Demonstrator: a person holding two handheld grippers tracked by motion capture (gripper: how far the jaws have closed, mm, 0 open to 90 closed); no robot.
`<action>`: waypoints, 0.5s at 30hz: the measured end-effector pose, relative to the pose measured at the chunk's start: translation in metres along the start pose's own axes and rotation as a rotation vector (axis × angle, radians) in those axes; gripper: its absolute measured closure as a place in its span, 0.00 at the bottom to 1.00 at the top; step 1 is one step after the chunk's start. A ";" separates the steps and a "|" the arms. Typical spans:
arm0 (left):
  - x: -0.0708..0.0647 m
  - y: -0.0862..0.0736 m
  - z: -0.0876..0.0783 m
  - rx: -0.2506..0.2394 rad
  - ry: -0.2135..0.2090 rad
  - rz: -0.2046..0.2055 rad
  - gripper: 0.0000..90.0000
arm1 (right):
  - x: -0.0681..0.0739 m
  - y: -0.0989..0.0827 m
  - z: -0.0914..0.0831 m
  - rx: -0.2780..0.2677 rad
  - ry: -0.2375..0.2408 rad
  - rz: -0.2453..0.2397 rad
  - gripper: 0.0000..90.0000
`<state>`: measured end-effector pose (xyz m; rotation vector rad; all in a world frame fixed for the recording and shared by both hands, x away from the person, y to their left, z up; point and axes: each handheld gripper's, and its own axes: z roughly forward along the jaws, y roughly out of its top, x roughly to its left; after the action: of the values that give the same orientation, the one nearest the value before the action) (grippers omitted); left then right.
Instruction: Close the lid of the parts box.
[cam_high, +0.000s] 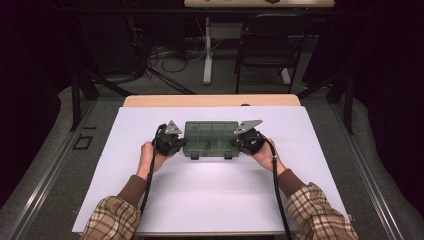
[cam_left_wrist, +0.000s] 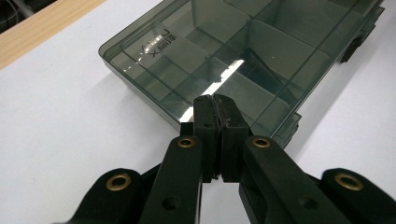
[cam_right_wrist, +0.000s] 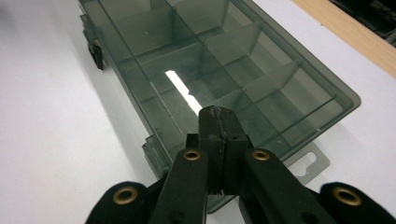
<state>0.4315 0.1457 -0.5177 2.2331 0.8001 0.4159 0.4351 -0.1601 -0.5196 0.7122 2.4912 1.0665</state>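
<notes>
- White sheet (cam_high: 210, 195) over a wooden table (cam_high: 210, 100), dark room behind with a chair (cam_high: 267, 45) and floor cables; work area is mid-sheet.
- Smoked clear compartment box (cam_high: 211, 139) lies flat, lid down, centre of the sheet, long side facing the person. Two black latches (cam_high: 194, 157) on the near edge look fastened. Compartments look empty as far as I can tell.
- Left gripper (cam_left_wrist: 215, 100) sits at the box's left end, jaws pressed together with nothing between them, tips over the lid's edge. Contact with the lid: can't tell.
- Right gripper (cam_right_wrist: 216, 112) mirrors it at the right end, jaws also together and empty, tips over the lid near the hang tab (cam_right_wrist: 310, 163).
- Judgement: step looks like steadying the box from both ends ahead of opening it.
- To do it well: keep both ends pinned evenly so the box doesn't skate on the sheet.
- Work one latch at a time with a closed tip while the other gripper holds down.
- Lid is glossy: push near the rim, not mid-panel, or the tips will slip.
</notes>
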 end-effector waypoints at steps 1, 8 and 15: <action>0.000 0.000 0.000 0.000 0.000 0.000 0.99 | 0.000 0.000 0.000 0.000 0.001 0.001 1.00; 0.000 0.000 0.000 0.000 -0.001 0.003 0.99 | -0.001 -0.001 0.000 -0.011 0.007 0.008 1.00; 0.001 -0.001 -0.001 -0.002 -0.010 -0.002 0.97 | 0.001 0.001 0.001 -0.003 0.007 0.006 1.00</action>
<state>0.4314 0.1474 -0.5179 2.2307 0.7969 0.4039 0.4352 -0.1590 -0.5197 0.7160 2.4945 1.0764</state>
